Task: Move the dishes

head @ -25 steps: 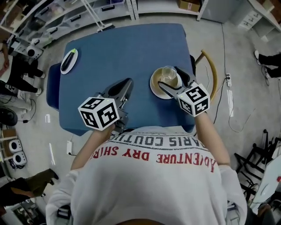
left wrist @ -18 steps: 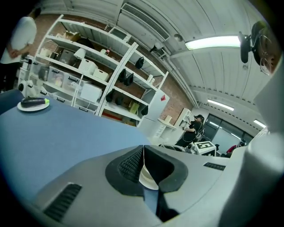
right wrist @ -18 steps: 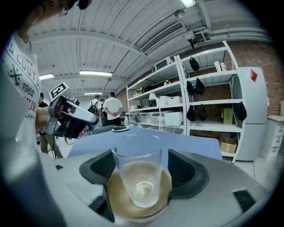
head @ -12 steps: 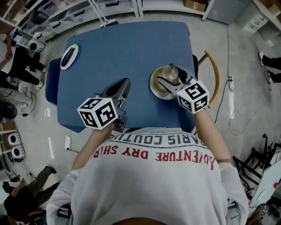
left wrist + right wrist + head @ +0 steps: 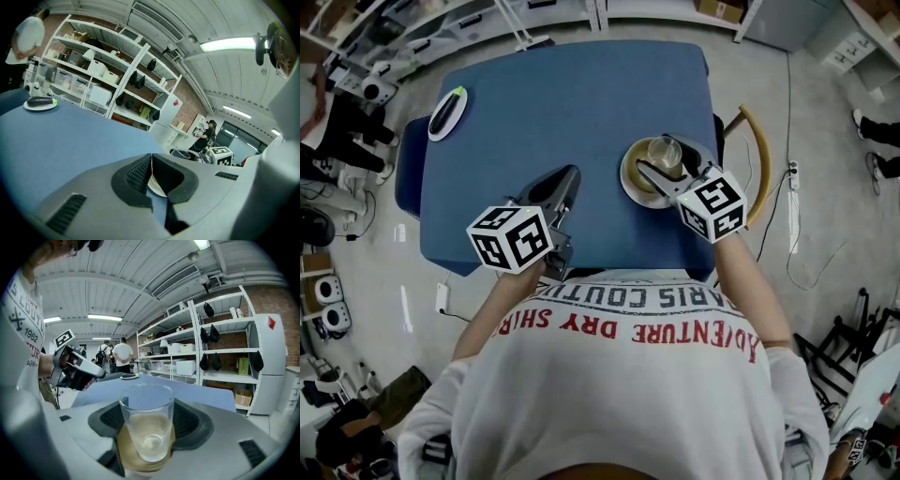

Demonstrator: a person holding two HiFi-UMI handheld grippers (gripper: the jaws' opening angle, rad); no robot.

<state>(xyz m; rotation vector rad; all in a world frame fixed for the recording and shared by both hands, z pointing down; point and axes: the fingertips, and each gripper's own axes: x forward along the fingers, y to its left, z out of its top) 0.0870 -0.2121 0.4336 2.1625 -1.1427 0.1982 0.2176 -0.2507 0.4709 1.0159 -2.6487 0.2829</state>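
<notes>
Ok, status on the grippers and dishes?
Left gripper shut, empty. Right gripper closed on glass, standing on tan plate. Other dish far off at table corner.

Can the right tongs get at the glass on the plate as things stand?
Probably yes: the right tongs stand astride the glass on its plate, nothing between; whether the pads touch it, I cannot tell.

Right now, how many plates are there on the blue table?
2. A white plate lies at the far left corner, a dark object on it; a tan plate lies near the right edge, under the glass. The person's body hides the near edge.
</notes>
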